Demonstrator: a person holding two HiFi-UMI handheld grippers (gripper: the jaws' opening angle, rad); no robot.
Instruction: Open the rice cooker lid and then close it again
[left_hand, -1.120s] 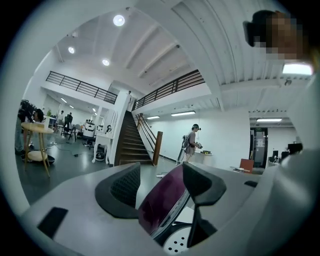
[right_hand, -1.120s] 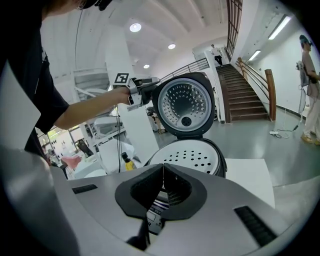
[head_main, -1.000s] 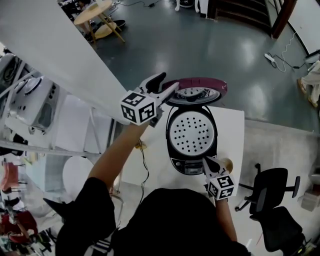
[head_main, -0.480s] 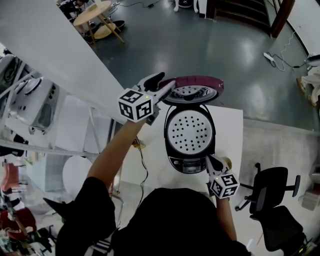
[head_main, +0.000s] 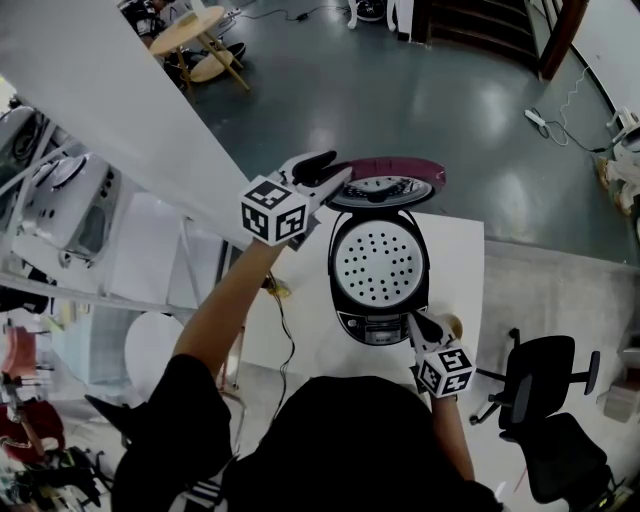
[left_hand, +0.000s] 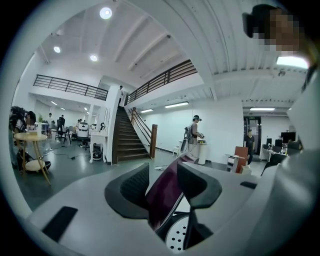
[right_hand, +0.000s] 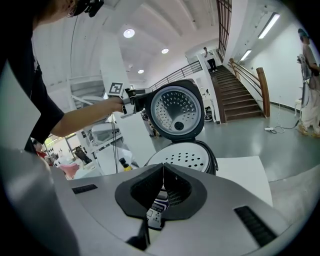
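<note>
White tabletop (head_main: 466, 262), with the rice cooker (head_main: 338, 285) standing on it in front of the person. Nearest: right gripper (head_main: 414, 322), jaws clenched flat together with nothing between them, tips hanging just at the cooker's front control panel (head_main: 373, 328); whether they touch cannot be told. Next out: the pot mouth, covered by a white perforated plate (head_main: 381, 264). At the far side the lid (head_main: 392, 186) stands up on its hinge, maroon outside, pale dotted metal inside. Left gripper (head_main: 334, 176) reaches in at the lid's left edge; its jaws have just been closing, the maroon rim sits between them, and the pads look to press both faces. Beyond: grey floor (head_main: 400, 90), a staircase (left_hand: 125, 140). Progress, as judged: the opening is done; the closing half is left, and this grip on the rim reads as its start. Writing: panel print too small to read, no brand made out; only black-and-white square markers on each gripper's cube.
</note>
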